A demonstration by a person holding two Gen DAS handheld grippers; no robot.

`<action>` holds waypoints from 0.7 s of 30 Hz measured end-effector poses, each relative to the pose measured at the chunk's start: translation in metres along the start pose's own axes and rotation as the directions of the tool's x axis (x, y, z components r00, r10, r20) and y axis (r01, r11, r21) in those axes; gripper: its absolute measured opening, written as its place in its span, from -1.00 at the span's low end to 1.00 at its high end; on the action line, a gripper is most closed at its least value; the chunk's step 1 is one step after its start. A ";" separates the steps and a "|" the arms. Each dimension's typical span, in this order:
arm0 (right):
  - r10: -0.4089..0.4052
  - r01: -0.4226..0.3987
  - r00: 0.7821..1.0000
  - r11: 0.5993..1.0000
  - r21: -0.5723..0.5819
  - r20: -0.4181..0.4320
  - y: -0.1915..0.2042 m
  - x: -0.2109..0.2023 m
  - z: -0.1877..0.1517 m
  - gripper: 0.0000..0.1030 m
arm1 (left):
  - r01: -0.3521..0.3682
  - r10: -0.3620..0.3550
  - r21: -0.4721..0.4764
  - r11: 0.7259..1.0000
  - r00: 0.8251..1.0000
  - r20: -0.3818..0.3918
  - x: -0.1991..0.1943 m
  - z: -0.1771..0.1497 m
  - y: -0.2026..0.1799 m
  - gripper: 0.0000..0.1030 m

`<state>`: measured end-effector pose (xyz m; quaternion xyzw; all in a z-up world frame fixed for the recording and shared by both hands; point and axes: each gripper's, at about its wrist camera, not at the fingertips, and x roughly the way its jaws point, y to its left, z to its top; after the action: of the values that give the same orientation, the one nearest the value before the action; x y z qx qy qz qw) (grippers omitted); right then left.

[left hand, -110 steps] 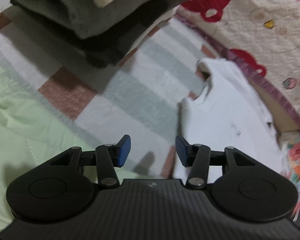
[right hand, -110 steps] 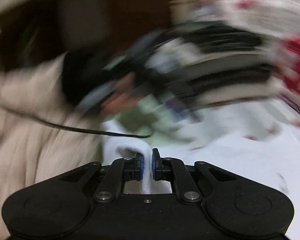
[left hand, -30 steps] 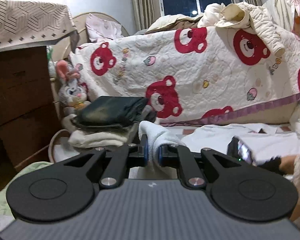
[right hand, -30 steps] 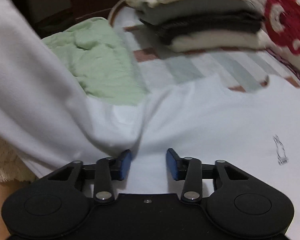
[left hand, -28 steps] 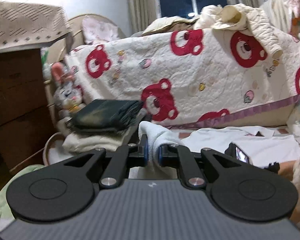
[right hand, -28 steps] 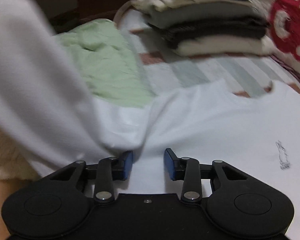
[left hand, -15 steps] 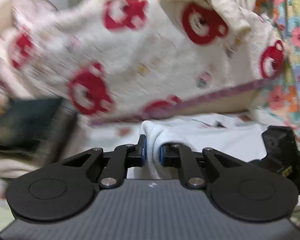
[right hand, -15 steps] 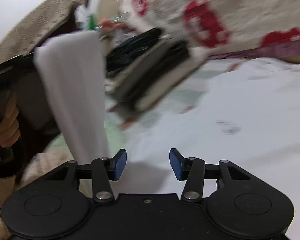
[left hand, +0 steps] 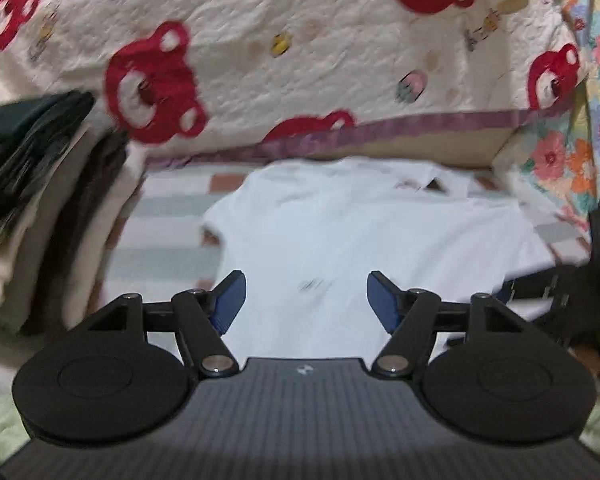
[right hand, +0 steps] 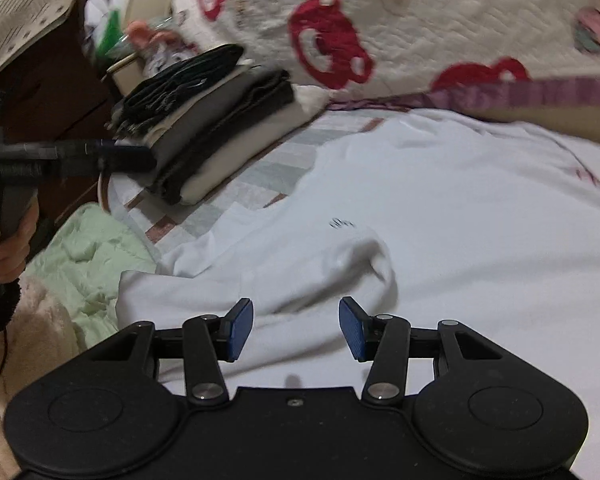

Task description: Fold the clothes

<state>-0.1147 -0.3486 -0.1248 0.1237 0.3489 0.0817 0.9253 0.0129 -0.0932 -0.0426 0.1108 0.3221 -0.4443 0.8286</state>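
A white T-shirt [left hand: 364, 232] is spread on the bed ahead of both pairs of fingers, its front marked by a small dark print [right hand: 340, 223]. The fingers of the left gripper [left hand: 304, 298] are held wide apart above the shirt's lower part, with nothing between them. The fingers of the right gripper [right hand: 296, 328] are likewise spread apart and empty; just beyond them a folded-over bulge of the shirt [right hand: 364, 258] is raised from the flat cloth.

To the left of the left fingers, a stack of folded clothes [left hand: 40, 208] is piled on the striped bed sheet [left hand: 160, 216], near the shirt's sleeve but apart from it. In the right wrist view the same stack [right hand: 216, 120] is seen far ahead and to the left, and a crumpled pale green cloth [right hand: 96, 264] lies to the left of the fingers, touching the shirt's edge. Behind the shirt, a quilt with red bear faces [left hand: 284, 56] is draped upward. The left gripper's handle is gripped by a hand [right hand: 8, 240] at the left edge of the right wrist view.
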 end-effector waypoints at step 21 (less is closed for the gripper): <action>-0.038 0.024 0.996 0.984 -0.176 -0.077 -0.009 0.053 0.073 -0.70 | 0.167 -0.200 -0.190 0.967 0.965 -0.170 0.032 -0.050 0.052 -0.34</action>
<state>-0.0266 -0.3567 -0.1077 0.0335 0.3791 0.1027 0.9190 0.0458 -0.0607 -0.1070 0.0489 0.4455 -0.4772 0.7560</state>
